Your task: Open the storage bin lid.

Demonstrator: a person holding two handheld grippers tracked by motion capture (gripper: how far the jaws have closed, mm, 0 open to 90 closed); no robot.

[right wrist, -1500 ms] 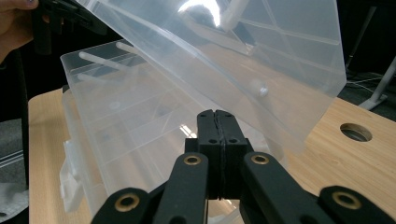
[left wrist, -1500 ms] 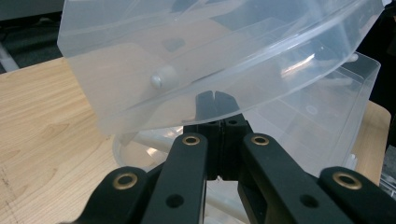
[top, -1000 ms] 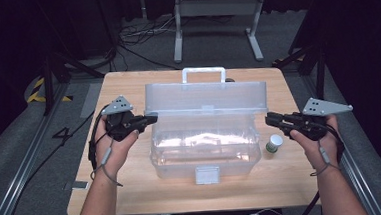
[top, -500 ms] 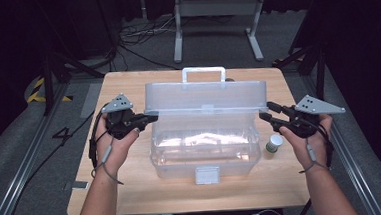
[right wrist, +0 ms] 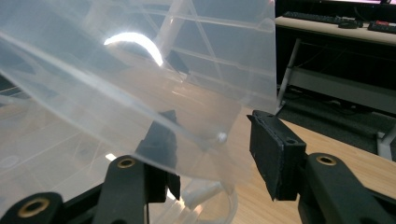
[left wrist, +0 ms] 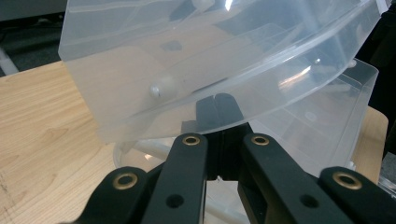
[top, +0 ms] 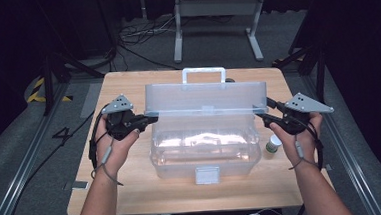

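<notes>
A clear plastic toolbox (top: 204,154) stands mid-table, its lid (top: 205,97) raised and its white handle (top: 204,74) at the back. My left gripper (top: 151,119) is at the lid's left end. In the left gripper view it (left wrist: 217,105) is shut, fingertips together and showing through the lid (left wrist: 187,56) from behind. My right gripper (top: 265,110) is at the lid's right end. In the right gripper view it (right wrist: 215,137) is open and straddles the lid's edge (right wrist: 116,79), one finger behind the plastic and one outside it.
A small bottle (top: 272,145) with a white cap stands on the wooden table (top: 133,191), right of the box and below my right hand. The box's front latch (top: 206,175) faces the person. A metal stand (top: 212,8) and cables lie on the floor behind the table.
My right gripper has moved left and slightly up to the lid's right edge, so the bottle shows more. The left gripper and the lid have hardly moved.
</notes>
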